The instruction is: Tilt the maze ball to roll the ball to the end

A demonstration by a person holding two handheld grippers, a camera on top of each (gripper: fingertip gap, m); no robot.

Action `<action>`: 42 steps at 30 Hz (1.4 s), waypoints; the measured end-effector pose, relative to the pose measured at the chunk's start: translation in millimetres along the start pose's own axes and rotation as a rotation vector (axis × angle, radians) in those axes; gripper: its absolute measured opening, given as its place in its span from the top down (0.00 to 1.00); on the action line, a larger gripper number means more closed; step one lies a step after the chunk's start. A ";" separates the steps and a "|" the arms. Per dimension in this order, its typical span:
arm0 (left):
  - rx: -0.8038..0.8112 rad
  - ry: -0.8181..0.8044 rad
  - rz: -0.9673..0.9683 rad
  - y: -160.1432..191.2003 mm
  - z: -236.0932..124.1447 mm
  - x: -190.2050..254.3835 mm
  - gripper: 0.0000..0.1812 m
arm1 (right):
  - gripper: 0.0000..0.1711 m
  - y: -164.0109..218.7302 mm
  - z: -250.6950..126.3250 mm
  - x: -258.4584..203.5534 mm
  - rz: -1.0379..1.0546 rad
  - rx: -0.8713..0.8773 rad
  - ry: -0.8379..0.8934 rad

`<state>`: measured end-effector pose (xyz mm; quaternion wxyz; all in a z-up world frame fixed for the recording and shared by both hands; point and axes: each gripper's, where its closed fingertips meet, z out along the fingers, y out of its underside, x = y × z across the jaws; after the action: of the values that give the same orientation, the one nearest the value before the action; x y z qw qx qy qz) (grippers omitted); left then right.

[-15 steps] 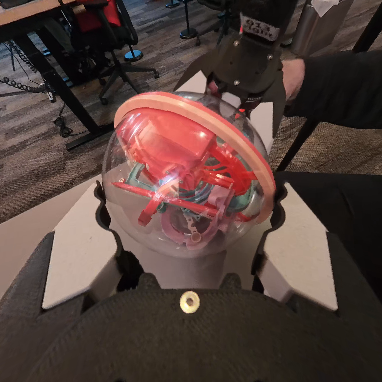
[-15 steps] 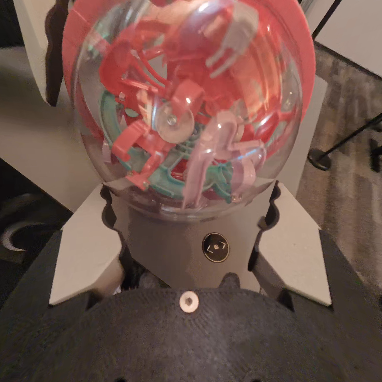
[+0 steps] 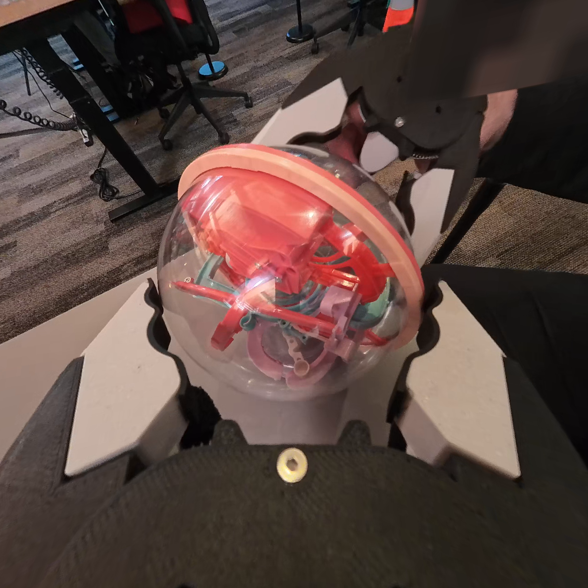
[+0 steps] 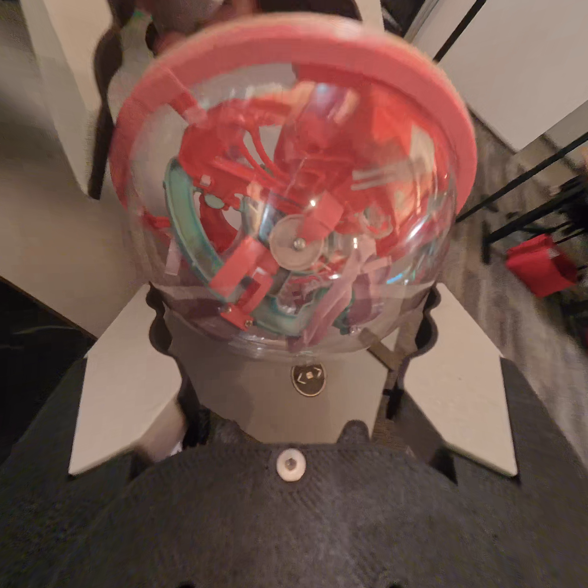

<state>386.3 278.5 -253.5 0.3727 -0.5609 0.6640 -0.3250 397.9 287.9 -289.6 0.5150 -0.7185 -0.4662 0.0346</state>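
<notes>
While you hold the maze ball (image 3: 286,280) above the white table (image 3: 47,343), its pink equator ring (image 3: 318,178) tilts down to your right; no writing readable on it. Left gripper (image 3: 288,331) and right gripper (image 4: 292,321) each clamp it, fingers spread wide against the clear shell.

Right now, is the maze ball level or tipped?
Tipped. In the left wrist view the pink ring around the maze ball runs slanted, high at the far left, low at the near right. Both grippers hold it.
</notes>
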 end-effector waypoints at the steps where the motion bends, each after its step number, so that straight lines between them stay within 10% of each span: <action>1: 0.002 0.000 0.000 -0.5 0.5 0.1 0.15 | 0.09 -6.6 -1.8 0.1 -0.018 0.013 0.019; 42: 0.154 -0.072 0.186 8.5 -2.4 9.0 0.14 | 0.10 -9.5 -1.7 -7.0 -0.027 0.109 -0.016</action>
<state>379.1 271.0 -260.7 0.4667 -0.4778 0.6726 -0.3187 388.8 282.2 -284.5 0.5499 -0.6829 -0.4773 0.0586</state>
